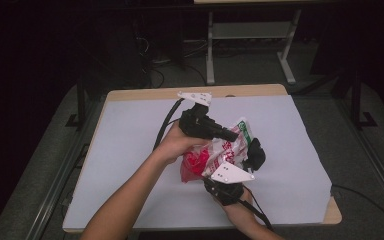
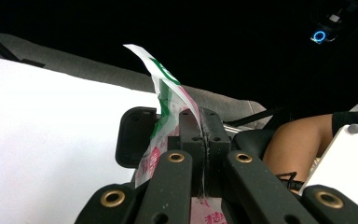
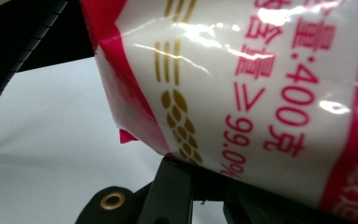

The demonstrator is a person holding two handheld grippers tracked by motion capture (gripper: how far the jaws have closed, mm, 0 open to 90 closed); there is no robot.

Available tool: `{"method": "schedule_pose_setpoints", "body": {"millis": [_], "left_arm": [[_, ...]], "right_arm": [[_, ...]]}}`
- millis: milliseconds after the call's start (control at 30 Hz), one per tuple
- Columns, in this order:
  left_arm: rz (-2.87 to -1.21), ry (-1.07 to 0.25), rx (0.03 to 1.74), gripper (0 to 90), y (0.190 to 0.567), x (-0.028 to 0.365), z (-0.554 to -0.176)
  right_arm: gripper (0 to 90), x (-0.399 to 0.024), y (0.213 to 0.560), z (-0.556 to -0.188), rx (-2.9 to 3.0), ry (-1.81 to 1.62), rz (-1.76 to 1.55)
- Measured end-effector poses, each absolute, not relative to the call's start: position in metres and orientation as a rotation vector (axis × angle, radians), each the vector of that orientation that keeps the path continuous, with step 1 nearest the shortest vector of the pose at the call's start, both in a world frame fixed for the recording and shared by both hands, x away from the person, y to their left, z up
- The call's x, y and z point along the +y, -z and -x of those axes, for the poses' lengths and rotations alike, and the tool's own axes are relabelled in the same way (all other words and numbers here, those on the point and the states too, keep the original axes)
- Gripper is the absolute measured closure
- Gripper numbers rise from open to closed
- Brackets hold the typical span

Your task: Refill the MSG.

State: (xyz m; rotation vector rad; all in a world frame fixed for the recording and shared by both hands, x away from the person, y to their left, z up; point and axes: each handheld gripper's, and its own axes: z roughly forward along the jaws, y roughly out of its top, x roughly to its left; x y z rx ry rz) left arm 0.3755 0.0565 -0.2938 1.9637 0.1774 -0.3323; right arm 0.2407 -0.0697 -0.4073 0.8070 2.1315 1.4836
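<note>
Black hand-held gripper (brass screws), grey triangular plate, black cable.

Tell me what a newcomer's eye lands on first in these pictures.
A red and white plastic bag held up over the middle of the white table, gripped from both sides. The left tongs are shut on its green-printed top edge, and the right tongs hold its near side. In the right gripper view, the bag's red printed characters loom large.

Dim room, grey floor, white-legged table
</note>
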Motion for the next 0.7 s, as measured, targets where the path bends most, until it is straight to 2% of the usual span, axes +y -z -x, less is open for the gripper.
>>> {"method": "schedule_pose_setpoints", "body": {"millis": [700], "left_arm": [[-1.974,0.321,0.168,90.0,0.2941,0.0541,-0.3783]], "right_arm": [[90.0,-0.0693,0.4073,-0.2405,2.129,-1.488,-0.813]]}}
